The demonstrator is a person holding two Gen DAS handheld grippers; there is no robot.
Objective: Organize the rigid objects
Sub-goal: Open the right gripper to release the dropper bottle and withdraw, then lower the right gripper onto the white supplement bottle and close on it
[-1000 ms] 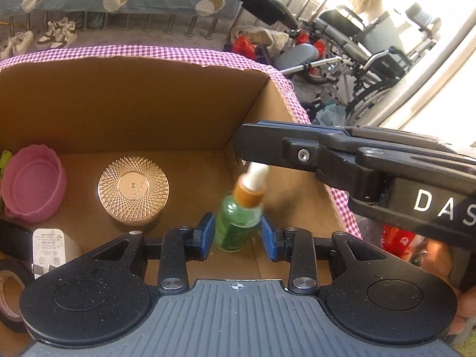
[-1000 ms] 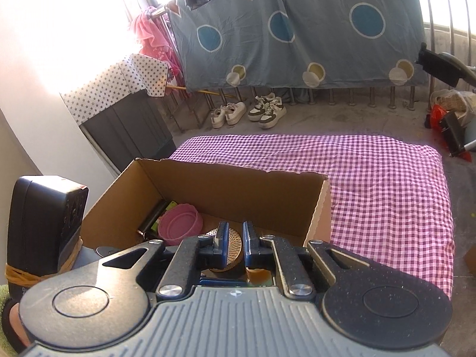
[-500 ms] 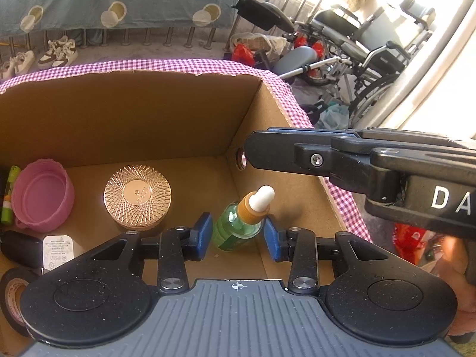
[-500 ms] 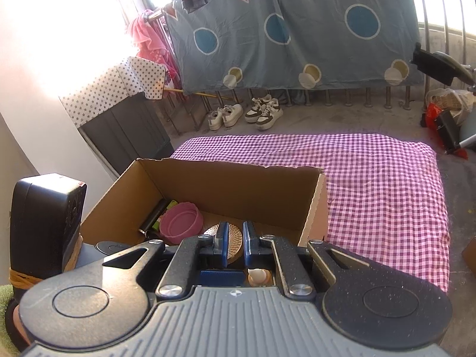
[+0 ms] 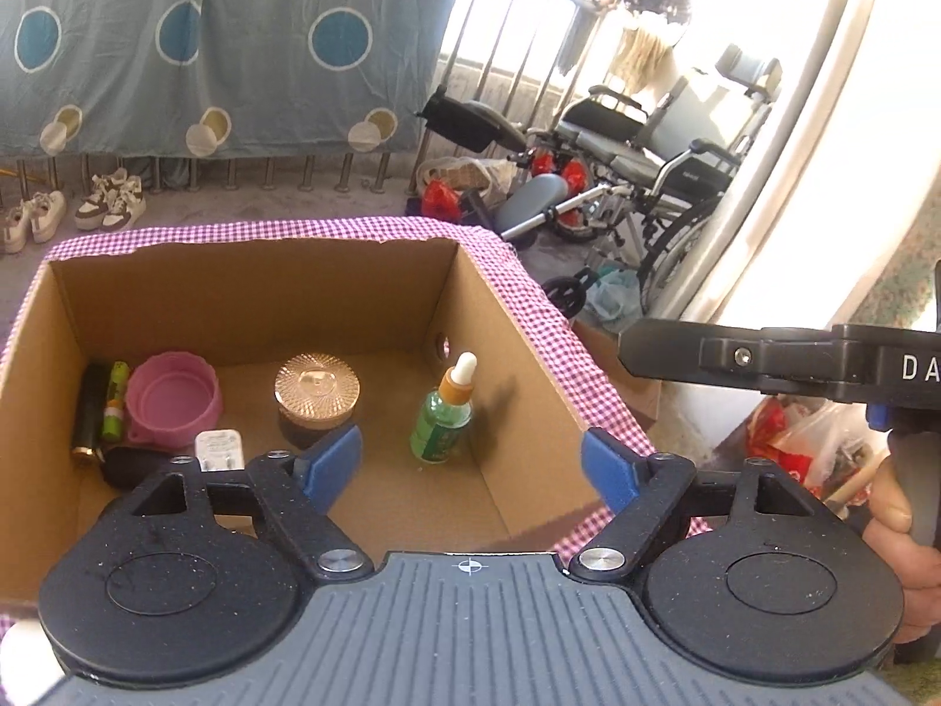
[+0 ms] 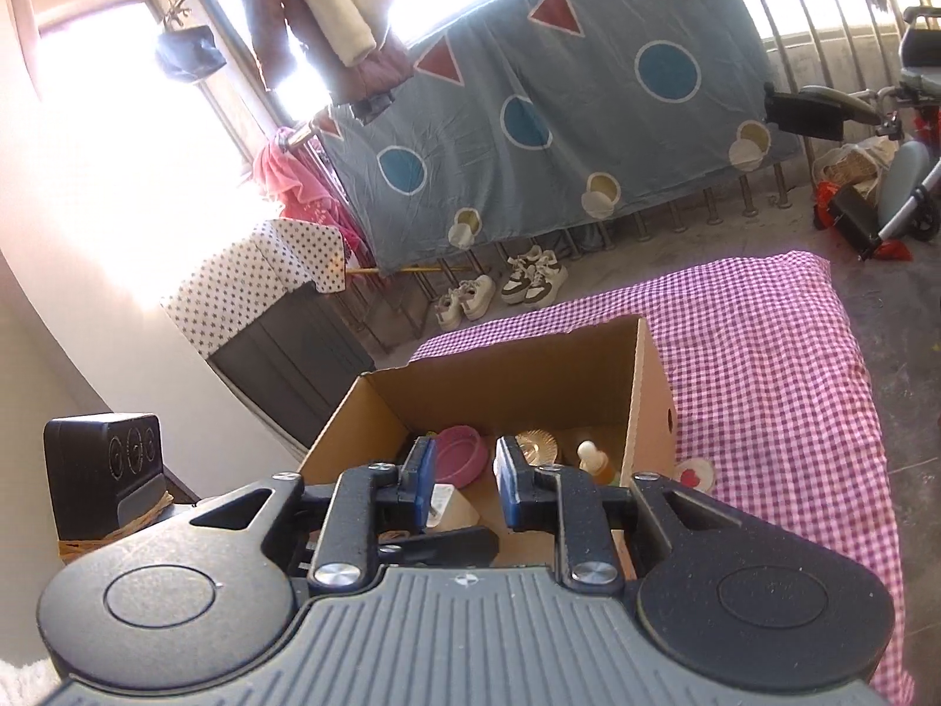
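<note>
Left wrist view shows your left tool (image 5: 470,465) opening wide with nothing in it, and the green dropper bottle (image 5: 442,412) standing alone in the cardboard box (image 5: 517,365); lift away slowly so you don't bump it; your right tool (image 6: 464,485) is opening too, empty.

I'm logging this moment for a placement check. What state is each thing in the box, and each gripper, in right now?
Cardboard box: open-topped, on the checked cloth.
Dropper bottle: upright, capped, free of both grippers.
Gold-lidded jar: upright, lid on.
Pink bowl: upright, empty.
White charger: leaning.
Left gripper: jaws opening, nothing between them.
Right gripper: jaws opening, nothing between them.
</note>
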